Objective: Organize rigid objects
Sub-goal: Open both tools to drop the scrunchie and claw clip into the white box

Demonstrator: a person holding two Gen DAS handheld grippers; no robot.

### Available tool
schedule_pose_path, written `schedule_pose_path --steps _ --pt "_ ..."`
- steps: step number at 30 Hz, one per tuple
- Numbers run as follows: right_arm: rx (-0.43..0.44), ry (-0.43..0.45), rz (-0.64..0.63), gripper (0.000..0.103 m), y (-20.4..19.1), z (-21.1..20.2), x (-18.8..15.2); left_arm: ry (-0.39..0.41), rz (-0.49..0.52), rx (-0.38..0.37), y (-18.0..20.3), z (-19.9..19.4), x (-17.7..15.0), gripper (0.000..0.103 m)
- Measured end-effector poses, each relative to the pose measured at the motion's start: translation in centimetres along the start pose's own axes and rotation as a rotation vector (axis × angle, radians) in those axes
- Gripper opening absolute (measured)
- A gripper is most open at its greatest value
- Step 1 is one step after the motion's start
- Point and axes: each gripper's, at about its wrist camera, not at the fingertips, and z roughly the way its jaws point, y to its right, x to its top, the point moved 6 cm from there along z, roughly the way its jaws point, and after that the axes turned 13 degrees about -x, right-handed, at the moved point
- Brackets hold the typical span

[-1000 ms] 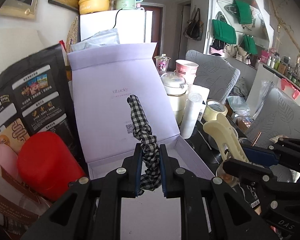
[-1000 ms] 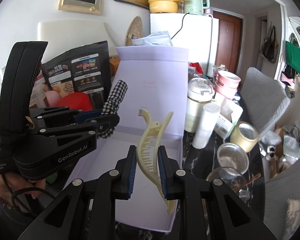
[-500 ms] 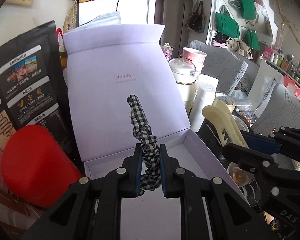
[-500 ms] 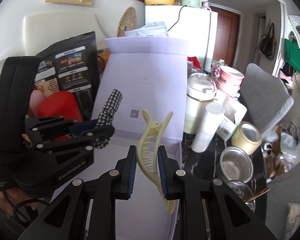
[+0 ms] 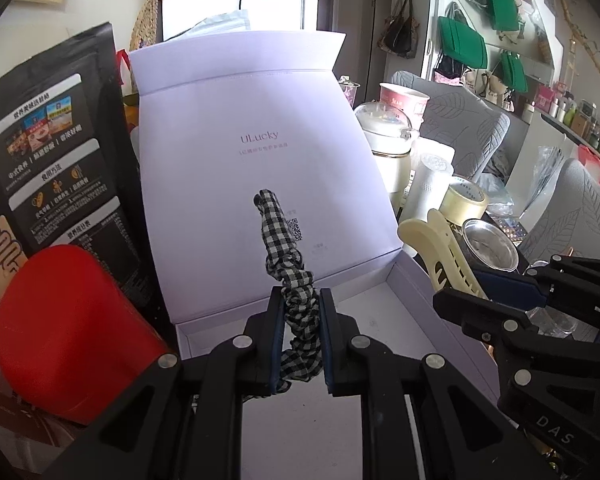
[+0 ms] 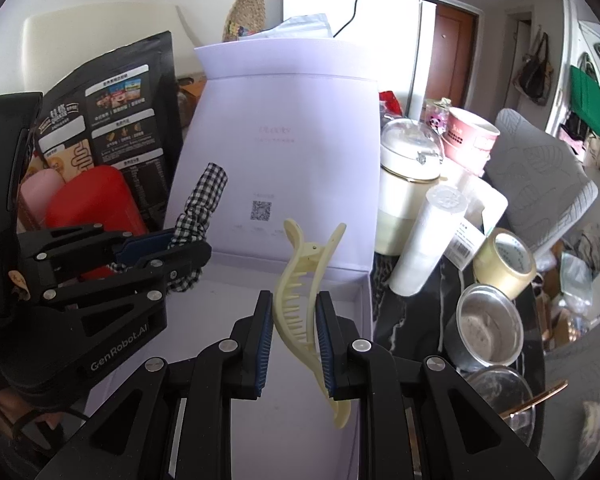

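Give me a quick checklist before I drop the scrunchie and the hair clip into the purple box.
1. Left tool gripping the checked scrunchie: ok, pinched between the pads.
2. Right tool gripping the cream hair clip: ok, clamped.
3. Box lid standing open: ok, upright behind the tray.
4. Box floor free for both items: ok where visible; the near part is hidden by the tools.
5. Both tools over the box: ok, each points down into the tray.
6. Tools clear of each other: ok, side by side with a gap.
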Motion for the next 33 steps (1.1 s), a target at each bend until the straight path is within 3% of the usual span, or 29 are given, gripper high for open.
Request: schedule_pose_path --steps 8,10,11,12,13,15,17,29,33 --pt "-0.01 -0.017 0.016 0.022 0.5 0.7 -0.1 -0.007 -0.023 -0.002 -0.1 -0.1 0.2 0.016" --pt "-0.016 -0.013 0.019 0.036 0.7 0.6 0.0 -0.024 -0.024 0.01 -0.2 0.1 0.2 0.018" --pt "-0.023 -0.009 0.02 0.058 0.7 0.5 0.0 -0.03 -0.023 0.027 -0.3 0.1 0.2 0.021" --pt "-0.033 0.0 0.03 0.071 1.0 0.3 0.2 -0.03 -0.021 0.046 -0.5 -0.1 0.1 0.028" --pt "-0.037 0.008 0.038 0.071 1.1 0.0 0.3 -0.027 -0.02 0.06 -0.6 -0.3 0.2 0.035" --pt "-0.043 0.022 0.045 0.071 1.4 -0.4 0.5 -0.019 -0.033 0.081 -1.1 -0.6 0.3 0.083" --pt "-0.067 0.03 0.05 0.071 2.0 -0.8 0.7 0.002 -0.044 0.089 -1.5 -1.1 0.5 0.098" --pt "-0.088 0.041 0.062 0.071 2.7 -2.1 0.8 0.018 -0.037 0.083 -0.9 -2.5 1.0 0.098" --pt "-0.098 0.05 0.066 0.071 2.9 -2.8 1.0 0.022 -0.026 0.113 -0.8 -3.0 1.1 0.098"
